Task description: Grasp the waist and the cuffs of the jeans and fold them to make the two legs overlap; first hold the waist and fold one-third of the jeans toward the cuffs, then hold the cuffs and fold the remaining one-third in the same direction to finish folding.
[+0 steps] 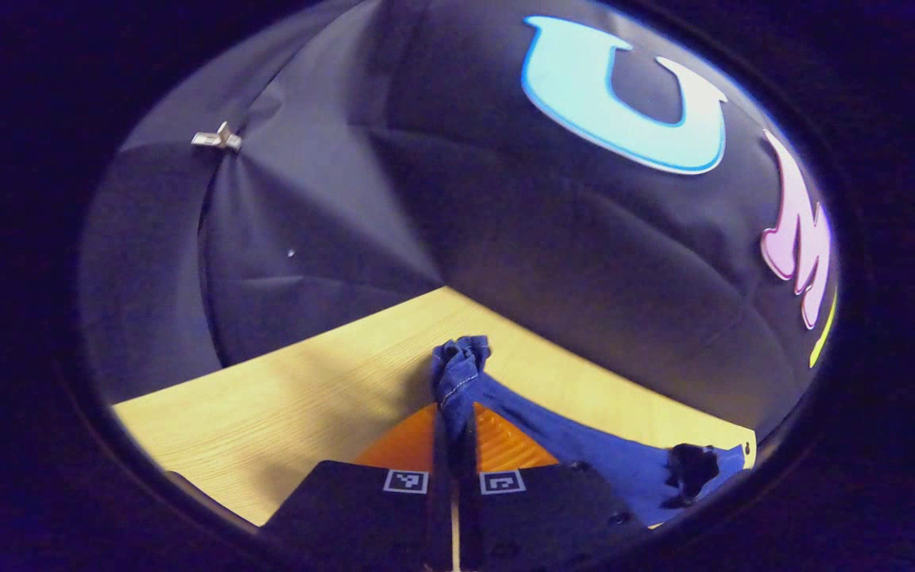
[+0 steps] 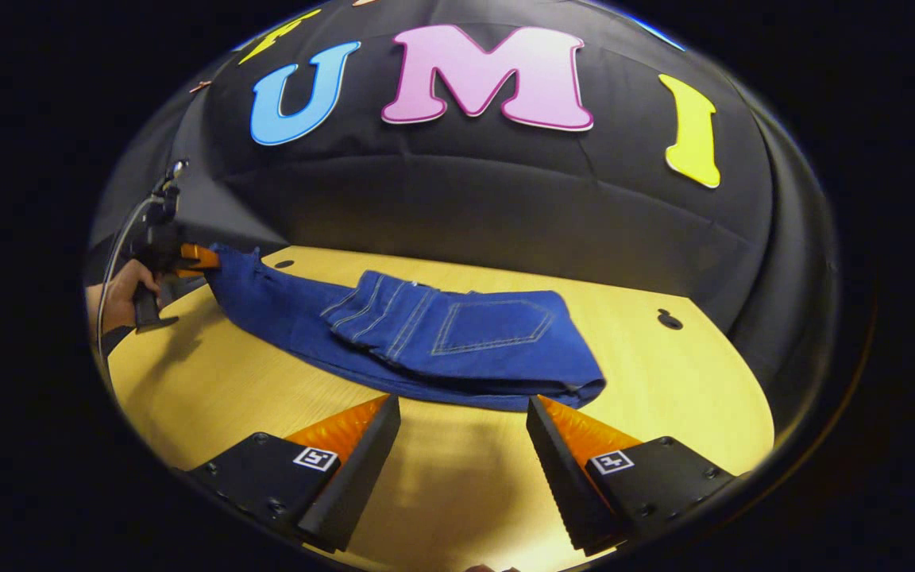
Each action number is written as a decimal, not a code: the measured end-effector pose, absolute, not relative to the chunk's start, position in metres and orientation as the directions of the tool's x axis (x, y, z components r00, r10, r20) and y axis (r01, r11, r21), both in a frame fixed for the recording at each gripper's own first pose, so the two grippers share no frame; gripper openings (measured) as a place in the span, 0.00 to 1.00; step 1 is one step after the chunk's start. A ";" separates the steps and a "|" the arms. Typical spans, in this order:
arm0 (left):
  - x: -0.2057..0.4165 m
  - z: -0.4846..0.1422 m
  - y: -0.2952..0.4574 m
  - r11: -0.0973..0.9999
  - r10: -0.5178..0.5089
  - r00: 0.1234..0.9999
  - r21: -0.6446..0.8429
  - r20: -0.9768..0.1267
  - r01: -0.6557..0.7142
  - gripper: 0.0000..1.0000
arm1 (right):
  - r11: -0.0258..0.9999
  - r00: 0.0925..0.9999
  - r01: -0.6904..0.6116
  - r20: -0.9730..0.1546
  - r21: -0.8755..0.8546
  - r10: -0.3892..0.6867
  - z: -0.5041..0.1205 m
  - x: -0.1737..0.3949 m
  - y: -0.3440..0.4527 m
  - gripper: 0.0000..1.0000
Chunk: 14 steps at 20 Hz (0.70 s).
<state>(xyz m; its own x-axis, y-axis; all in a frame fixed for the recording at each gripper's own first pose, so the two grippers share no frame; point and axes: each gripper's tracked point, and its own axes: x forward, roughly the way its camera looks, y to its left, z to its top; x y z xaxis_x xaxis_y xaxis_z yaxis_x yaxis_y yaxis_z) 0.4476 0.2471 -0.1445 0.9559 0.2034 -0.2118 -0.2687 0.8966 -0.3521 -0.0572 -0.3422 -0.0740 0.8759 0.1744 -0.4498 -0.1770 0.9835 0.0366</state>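
Blue jeans (image 2: 457, 338) lie across the wooden table (image 2: 664, 381), the waist part with a back pocket folded over the legs at the right. In the right gripper view the left gripper (image 2: 202, 258), held by a hand (image 2: 120, 298), pinches the cuff end at the far left, lifted off the table. In the left gripper view my left gripper (image 1: 453, 417) is shut on the bunched cuffs (image 1: 457, 369), and the jeans (image 1: 600, 457) trail away to the right. My right gripper (image 2: 461, 425) stands open just in front of the folded edge, nothing between its fingers.
Black booth cloth walls stand behind the table. A dark round hole (image 2: 669, 319) shows in the tabletop at the right, and another (image 2: 283, 263) near the back left. A metal clip (image 1: 218, 140) pins the cloth. Bare tabletop lies in front of the jeans.
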 end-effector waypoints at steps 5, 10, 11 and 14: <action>0.436 -0.012 0.099 0.957 0.007 1.000 -0.291 0.019 -0.001 0.09 | 0.998 0.892 -0.060 -0.446 0.033 0.068 -0.071 -0.055 -0.397 0.98; 0.419 0.009 -0.083 0.908 -0.261 0.965 -0.334 0.024 0.254 0.09 | 0.998 0.897 0.044 -0.442 0.037 -0.023 -0.073 -0.067 -0.450 0.99; 0.417 0.001 -0.117 0.892 -0.307 0.952 -0.343 0.014 0.293 0.09 | 0.998 0.897 0.059 -0.440 0.037 -0.037 -0.073 -0.069 -0.459 0.99; 0.419 -0.053 -0.202 0.860 -0.414 0.908 -0.357 -0.069 0.365 0.09 | 0.995 0.896 0.096 -0.438 0.028 -0.074 -0.070 -0.077 -0.486 0.98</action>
<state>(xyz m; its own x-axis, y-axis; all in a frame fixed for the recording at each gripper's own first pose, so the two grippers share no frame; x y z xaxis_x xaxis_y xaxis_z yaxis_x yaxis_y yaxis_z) 0.4189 -0.2019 -0.0534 0.9077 -0.4138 -0.0694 0.3648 0.8600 -0.3569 -0.0768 -0.4860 -0.0702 0.8961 -0.0740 -0.4377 0.0959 0.9950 0.0281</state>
